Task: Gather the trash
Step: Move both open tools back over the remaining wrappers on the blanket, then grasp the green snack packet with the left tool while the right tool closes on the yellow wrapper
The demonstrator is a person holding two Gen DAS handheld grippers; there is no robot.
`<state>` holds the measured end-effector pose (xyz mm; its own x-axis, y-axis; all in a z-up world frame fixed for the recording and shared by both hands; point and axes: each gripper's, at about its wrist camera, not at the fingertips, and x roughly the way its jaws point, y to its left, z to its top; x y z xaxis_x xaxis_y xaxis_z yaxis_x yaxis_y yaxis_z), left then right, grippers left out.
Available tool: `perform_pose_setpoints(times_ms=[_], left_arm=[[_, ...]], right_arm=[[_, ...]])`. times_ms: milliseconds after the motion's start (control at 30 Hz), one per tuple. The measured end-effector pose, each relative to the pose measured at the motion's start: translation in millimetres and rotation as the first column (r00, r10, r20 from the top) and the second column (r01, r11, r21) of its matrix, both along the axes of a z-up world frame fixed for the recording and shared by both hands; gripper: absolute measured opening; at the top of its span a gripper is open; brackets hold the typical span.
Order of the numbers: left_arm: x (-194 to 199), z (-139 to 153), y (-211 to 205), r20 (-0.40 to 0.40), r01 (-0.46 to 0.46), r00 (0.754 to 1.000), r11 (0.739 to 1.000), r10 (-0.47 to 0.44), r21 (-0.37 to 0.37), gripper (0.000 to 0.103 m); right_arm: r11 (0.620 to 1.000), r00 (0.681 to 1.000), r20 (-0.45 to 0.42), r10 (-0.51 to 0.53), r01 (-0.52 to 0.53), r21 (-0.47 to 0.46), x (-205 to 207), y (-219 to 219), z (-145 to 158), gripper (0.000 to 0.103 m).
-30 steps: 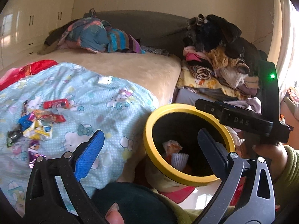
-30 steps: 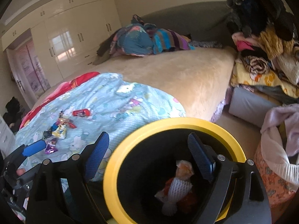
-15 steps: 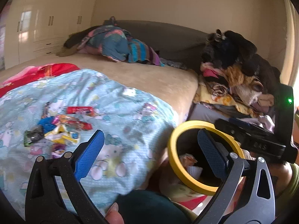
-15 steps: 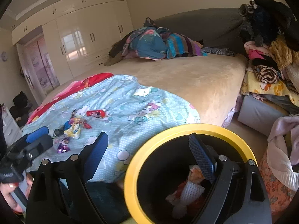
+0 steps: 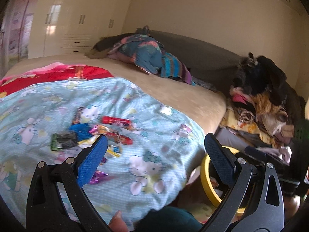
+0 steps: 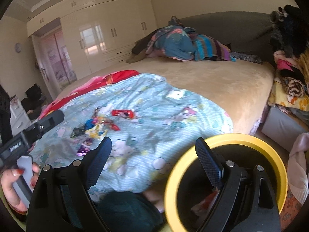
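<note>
A heap of crumpled snack wrappers [image 5: 92, 135] lies on the pale blue cartoon-print quilt [image 5: 150, 154] spread over the bed [image 6: 222, 85]: red, blue, yellow, purple and dark foil pieces, some touching, a red one [image 6: 122, 113] a little apart; beside the bed stands a black bin with a yellow rim [image 6: 227, 139], holding a few scraps, one orange and white; the left gripper [image 5: 154, 158] has its jaws wide apart and empty over the quilt's edge; the right gripper [image 6: 152, 156] is likewise spread, gripping nothing, one finger over the bin's mouth.
</note>
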<state>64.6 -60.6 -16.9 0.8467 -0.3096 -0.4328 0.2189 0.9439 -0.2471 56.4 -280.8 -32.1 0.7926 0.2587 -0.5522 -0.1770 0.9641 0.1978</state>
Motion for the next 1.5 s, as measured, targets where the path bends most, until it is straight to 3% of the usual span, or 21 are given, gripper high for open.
perform_pose_setpoints(times_ms=[567, 933, 1200, 1500], left_arm=[[5, 7, 93, -0.005, -0.221, 0.975, 0.972, 0.221, -0.084, 0.092], [15, -11, 138, -0.073, -0.328, 0.944, 0.941, 0.322, -0.085, 0.092], [26, -25, 152, -0.116, -0.351, 0.932, 0.934, 0.342, -0.063, 0.092], [50, -46, 152, -0.197, -0.321, 0.93, 0.947, 0.31, -0.023, 0.092]], right_arm=[[0.994, 0.993, -0.018, 0.112, -0.112, 0.003, 29, 73, -4, 0.086], [0.988, 0.987, -0.044, 0.157, -0.157, 0.007, 51, 108, -15, 0.086], [0.983, 0.981, -0.056, 0.186, -0.186, 0.012, 65, 130, -24, 0.086], [0.986, 0.983, -0.079, 0.164, -0.162, 0.036, 87, 146, -38, 0.086]])
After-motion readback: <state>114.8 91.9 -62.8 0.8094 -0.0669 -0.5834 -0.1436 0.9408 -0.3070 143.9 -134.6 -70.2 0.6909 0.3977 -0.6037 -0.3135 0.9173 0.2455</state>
